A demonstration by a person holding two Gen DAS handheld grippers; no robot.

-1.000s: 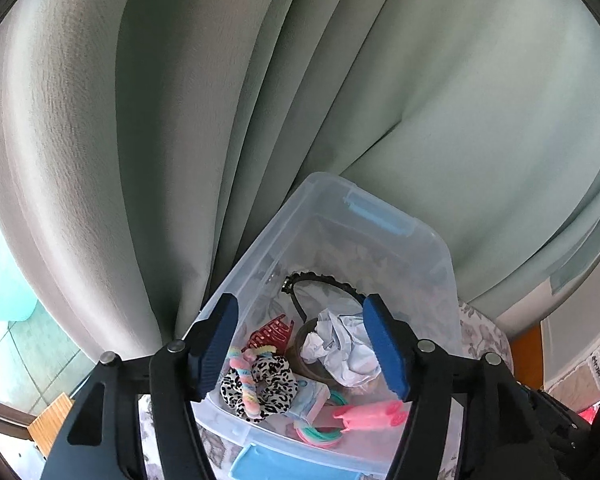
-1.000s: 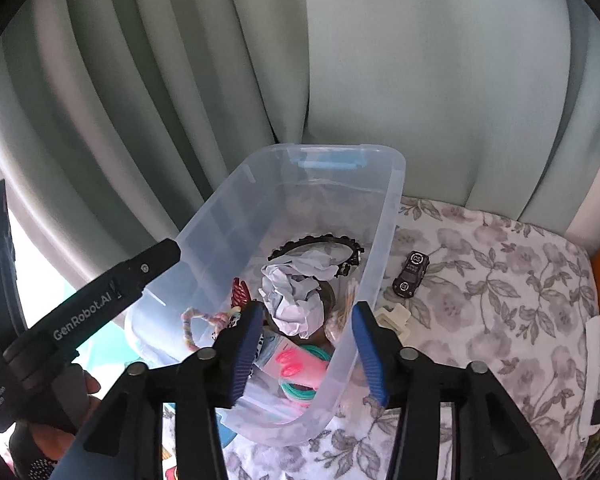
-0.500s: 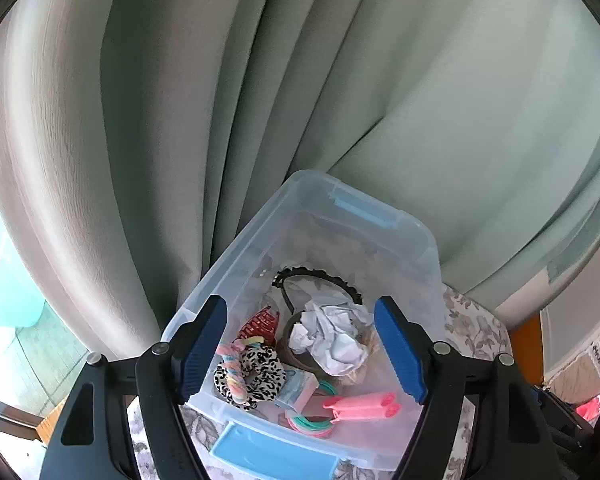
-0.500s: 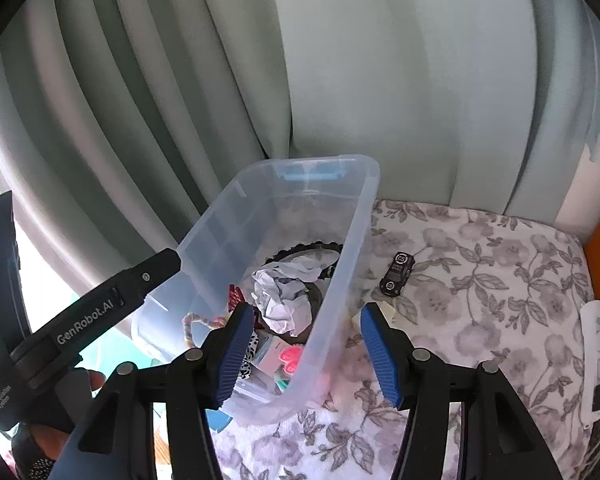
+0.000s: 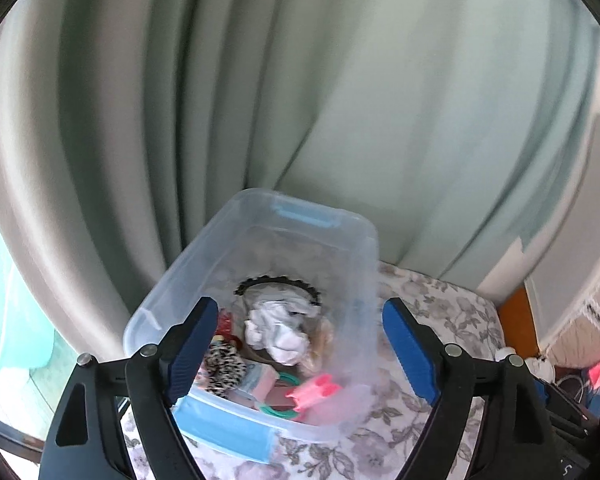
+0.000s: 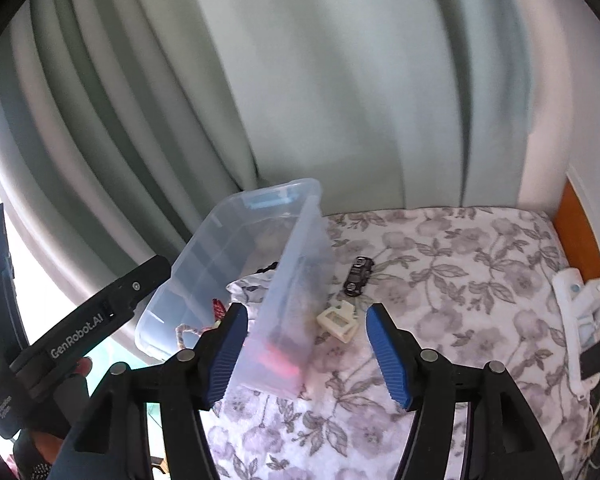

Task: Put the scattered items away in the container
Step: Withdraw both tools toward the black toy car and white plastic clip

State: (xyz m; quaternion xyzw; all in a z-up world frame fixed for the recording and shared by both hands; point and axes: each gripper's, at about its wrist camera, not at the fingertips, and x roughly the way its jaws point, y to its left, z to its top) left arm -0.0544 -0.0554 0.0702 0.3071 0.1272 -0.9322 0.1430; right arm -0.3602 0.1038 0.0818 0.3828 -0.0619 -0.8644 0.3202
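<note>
I hold my left gripper (image 5: 296, 344) over the clear container (image 5: 180, 268), and its jaws are opening with nothing gripped between them. My right gripper (image 6: 306, 344) hangs over the right wall of the container; its jaws are opening too and hold nothing. The container stands on the flowered bedspread (image 6: 460, 264), close to the green curtain (image 5: 340, 100). Inside the container I see a crumpled white paper (image 5: 278, 330), a black headband (image 5: 276, 282), a spotted scrunchie (image 5: 224, 368) and a pink clip (image 5: 314, 388). Just beside the container, on its right, a cream plastic piece (image 6: 338, 320) and a small black toy car (image 6: 358, 276) lie on the bedspread.
</note>
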